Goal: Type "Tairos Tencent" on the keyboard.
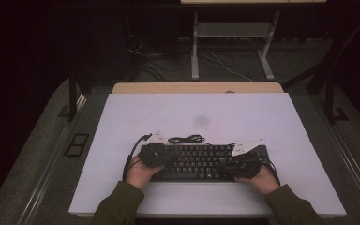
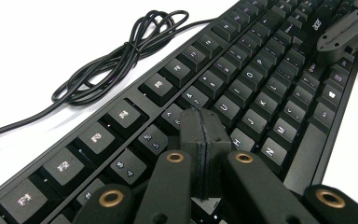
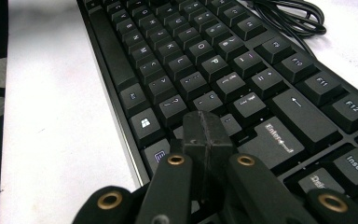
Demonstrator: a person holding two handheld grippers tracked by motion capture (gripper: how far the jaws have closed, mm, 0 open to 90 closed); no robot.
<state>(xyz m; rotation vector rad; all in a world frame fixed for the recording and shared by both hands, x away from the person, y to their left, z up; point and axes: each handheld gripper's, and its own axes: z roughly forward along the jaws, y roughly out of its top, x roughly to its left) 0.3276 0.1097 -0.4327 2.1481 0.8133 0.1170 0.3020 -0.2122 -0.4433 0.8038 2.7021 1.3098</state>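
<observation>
High view: black keyboard (image 1: 201, 161) lying flat on the white desk (image 1: 272, 117), both hands low over it, one at each end.
Left tongs (image 2: 200, 140): clenched, jaws pressed flat together with nothing between them; tip hovering over or just touching the keys around G and H, contact not clear.
Right tongs (image 3: 208, 133): clenched likewise, holding nothing; tip over the bottom rows near the right shift key, Enter key (image 3: 272, 142) just to the right of the tip.
Keyboard position: directly under both pairs of tongs, stretching away ahead of each tip; space bar (image 3: 111, 44) ahead and to the left of the right tongs.
Cable (image 2: 121, 56): coiled loosely on the desk beyond the function row, ahead and to the left of the left tongs, well apart from both tips.
Step in hand, as judged: pressing keys with the closed tips, as in typing.
Doing it well: keep the jaws clamped so the tip stays narrow; come down straight on the middle of one keycap; avoid straddling two keys; press lightly and lift clear before moving to the next; keep the wrists from dragging across neighbouring rows.
Risk: tip wider than the gap between keys, so an off-centre press likely to catch a neighbour.
</observation>
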